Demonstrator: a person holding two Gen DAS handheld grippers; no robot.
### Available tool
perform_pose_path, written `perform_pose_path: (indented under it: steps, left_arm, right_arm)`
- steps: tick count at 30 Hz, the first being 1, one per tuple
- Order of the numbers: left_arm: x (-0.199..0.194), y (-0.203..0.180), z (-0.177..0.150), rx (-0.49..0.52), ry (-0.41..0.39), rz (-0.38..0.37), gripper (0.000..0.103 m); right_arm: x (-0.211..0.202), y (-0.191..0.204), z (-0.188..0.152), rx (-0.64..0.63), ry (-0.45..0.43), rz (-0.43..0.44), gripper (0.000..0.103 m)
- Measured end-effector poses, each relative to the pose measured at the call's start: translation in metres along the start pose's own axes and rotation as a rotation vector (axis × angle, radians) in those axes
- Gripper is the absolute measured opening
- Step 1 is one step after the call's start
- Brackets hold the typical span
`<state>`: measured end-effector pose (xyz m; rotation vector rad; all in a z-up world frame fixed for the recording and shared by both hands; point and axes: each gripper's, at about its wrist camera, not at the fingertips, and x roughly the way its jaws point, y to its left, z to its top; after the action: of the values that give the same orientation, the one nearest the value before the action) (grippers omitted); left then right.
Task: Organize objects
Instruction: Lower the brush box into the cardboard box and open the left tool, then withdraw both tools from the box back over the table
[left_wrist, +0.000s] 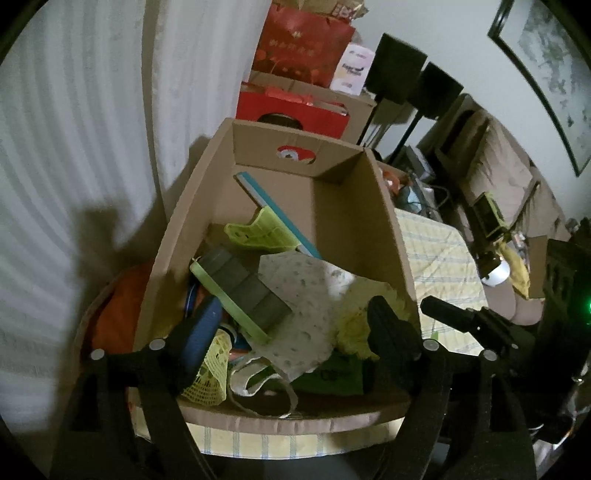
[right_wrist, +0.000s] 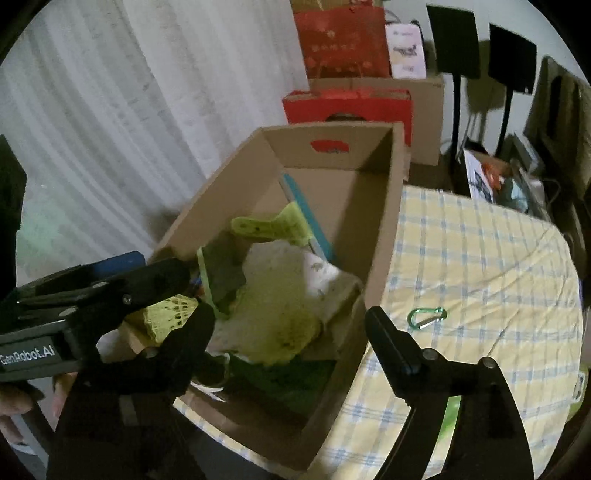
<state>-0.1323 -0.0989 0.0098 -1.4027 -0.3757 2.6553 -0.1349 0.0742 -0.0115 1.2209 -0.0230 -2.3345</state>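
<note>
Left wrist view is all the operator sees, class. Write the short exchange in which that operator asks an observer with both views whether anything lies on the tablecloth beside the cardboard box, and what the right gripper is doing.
Operator: Is anything loose on the cloth right of the box?
Observer: Yes. A green carabiner lies on the checked tablecloth, apart from the cardboard box.
Operator: I see just one finger of the other tool. Is it holding something?
Observer: No. The right gripper is open and empty, above the box's right wall.
</note>
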Motion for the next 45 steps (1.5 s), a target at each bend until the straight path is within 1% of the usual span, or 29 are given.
perform_pose_path:
  steps: [4, 7, 8, 9, 10, 17, 24, 30, 35, 37, 41, 45]
  left_arm:
    - [-0.007, -0.001, -0.003, 0.005, -0.010, 0.001, 0.082]
    - [-0.010, -0.003, -0.006, 0.014, -0.017, 0.006, 0.086]
    - [-0.011, -0.004, -0.007, 0.017, -0.018, 0.006, 0.088]
    - [-0.013, -0.006, -0.009, 0.017, -0.023, 0.004, 0.094]
    - [-0.014, -0.007, -0.010, 0.017, -0.026, 0.000, 0.099]
    - [-0.017, -0.024, -0.026, 0.057, -0.021, -0.010, 0.101]
    - [-0.013, -0.046, -0.040, 0.091, -0.015, -0.047, 0.101]
    - [-0.011, -0.062, -0.046, 0.108, -0.034, -0.057, 0.101]
    - [-0.004, -0.072, -0.048, 0.111, -0.035, -0.075, 0.101]
    - [-0.001, -0.074, -0.049, 0.107, -0.037, -0.082, 0.101]
    - [0.007, -0.080, -0.049, 0.109, -0.029, -0.081, 0.100]
    - [0.011, -0.082, -0.049, 0.115, -0.027, -0.070, 0.100]
  right_arm:
    - [-0.013, -0.005, -0.001, 0.017, -0.029, 0.012, 0.085]
    - [-0.024, -0.010, -0.004, 0.009, -0.051, -0.013, 0.085]
    - [-0.030, -0.013, -0.005, 0.004, -0.061, -0.027, 0.085]
    - [-0.035, -0.015, -0.007, 0.001, -0.069, -0.038, 0.085]
    - [-0.038, -0.018, -0.008, 0.001, -0.075, -0.046, 0.085]
    - [-0.070, -0.050, -0.024, 0.025, -0.116, -0.113, 0.085]
    - [-0.084, -0.082, -0.038, 0.077, -0.131, -0.158, 0.085]
    - [-0.082, -0.102, -0.048, 0.100, -0.122, -0.191, 0.083]
    - [-0.072, -0.110, -0.049, 0.085, -0.108, -0.205, 0.080]
    - [-0.065, -0.110, -0.050, 0.069, -0.103, -0.211, 0.077]
    - [-0.044, -0.111, -0.048, 0.035, -0.078, -0.213, 0.067]
    - [-0.019, -0.113, -0.046, 0.014, -0.056, -0.186, 0.058]
